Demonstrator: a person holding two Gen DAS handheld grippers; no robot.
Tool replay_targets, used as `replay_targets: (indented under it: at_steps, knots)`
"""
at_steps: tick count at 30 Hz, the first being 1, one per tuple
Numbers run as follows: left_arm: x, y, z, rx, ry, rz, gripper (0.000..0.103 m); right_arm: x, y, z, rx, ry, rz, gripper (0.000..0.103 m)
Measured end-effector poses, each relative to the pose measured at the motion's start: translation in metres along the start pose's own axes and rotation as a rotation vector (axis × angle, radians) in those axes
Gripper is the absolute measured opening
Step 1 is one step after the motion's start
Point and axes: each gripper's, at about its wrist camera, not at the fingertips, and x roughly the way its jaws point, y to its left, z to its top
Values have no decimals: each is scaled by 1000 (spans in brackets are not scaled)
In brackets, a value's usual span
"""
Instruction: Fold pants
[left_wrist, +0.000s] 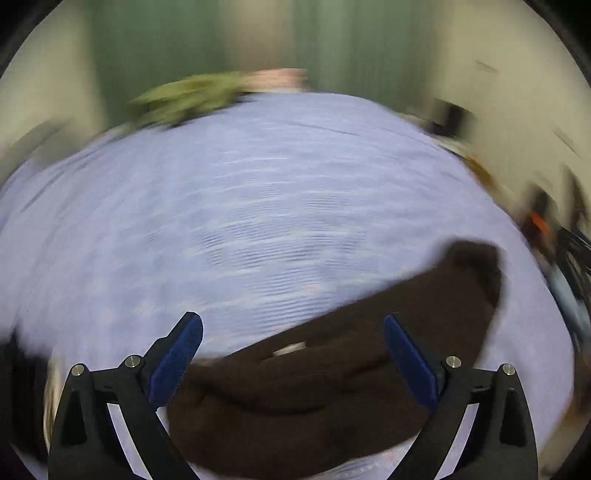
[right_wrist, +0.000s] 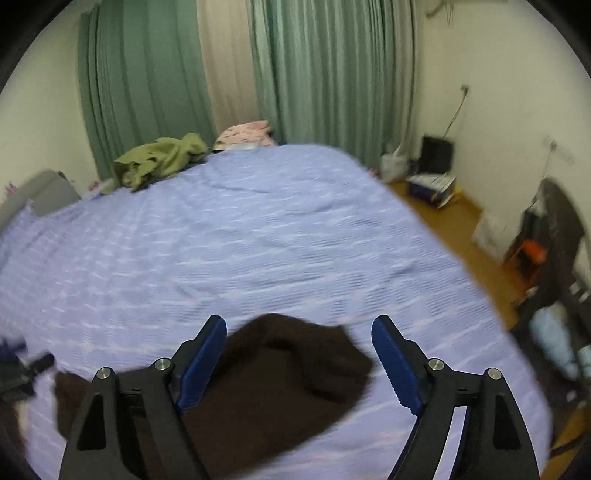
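Dark brown pants (left_wrist: 332, 376) lie in a bunched heap on the lilac bedspread (left_wrist: 258, 206). In the left wrist view, which is motion-blurred, my left gripper (left_wrist: 293, 325) is open above them, holding nothing. A small white label (left_wrist: 290, 349) shows on the cloth between its fingers. In the right wrist view the pants (right_wrist: 273, 384) lie below my right gripper (right_wrist: 299, 328), which is open and empty. One end of the pants reaches between its blue pads (right_wrist: 201, 365).
A green garment (right_wrist: 159, 158) and a pink one (right_wrist: 245, 134) lie at the bed's far edge before green curtains (right_wrist: 325, 74). The bed's right edge drops to a wooden floor (right_wrist: 450, 229) with boxes (right_wrist: 432, 184) and dark furniture (right_wrist: 557, 266).
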Motion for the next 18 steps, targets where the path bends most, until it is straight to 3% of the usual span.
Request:
replay_targets:
  at_steps: [2,6,10,13,17,18]
  knots:
    - [22,-18,6,105,52,-92,99,7,-16,-11,-19,27,-30,82]
    - [74,-48,4,237,172,-160,96,44,-44,-33,33,150,2,82]
    - [116,-56,-4,208,270,-152,89,78,-62,-42,107,206,39,81]
    - [131,-53,-13,178,322,-164,86,101,-68,-46,156,254,61,72]
    - [142,-49,-20,174,336,-146,77,124,-51,-47,16,269,114,70]
    - [144,-47,-21,162,339,-138,74,131,-49,-49,0,289,130,65]
